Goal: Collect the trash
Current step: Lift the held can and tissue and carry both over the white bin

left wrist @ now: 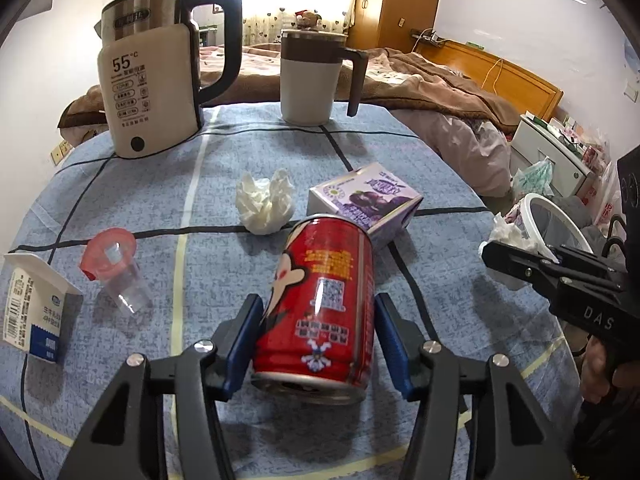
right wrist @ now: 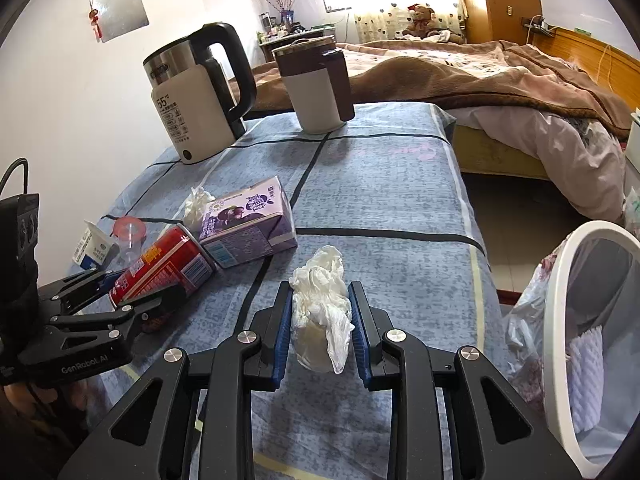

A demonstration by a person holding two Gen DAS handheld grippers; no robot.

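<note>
My left fingers [left wrist: 316, 344] clamp the red drink can [left wrist: 320, 304], my right fingers [right wrist: 320, 320] pinch a crumpled white tissue [right wrist: 320, 296]; purple carton [left wrist: 366, 200], second tissue [left wrist: 266, 204], clear plastic cup [left wrist: 120, 276] and white-blue carton [left wrist: 34, 308] remain on the counter [left wrist: 440, 280], white bin [right wrist: 568, 320] beside its right edge.

**Materials and surfaces on the table**

The red cylindrical metal can [left wrist: 320, 312] is glossy and smooth. The crumpled white paper tissue [right wrist: 322, 300] looks soft and matt. The purple cardboard drink carton [left wrist: 366, 200] has a light sheen. The blue checked table cloth [left wrist: 400, 152] is woven and matt. The kettle [left wrist: 152, 76] has brushed steel with matt cream plastic. The small cup [left wrist: 124, 280] is clear, shiny plastic.
</note>
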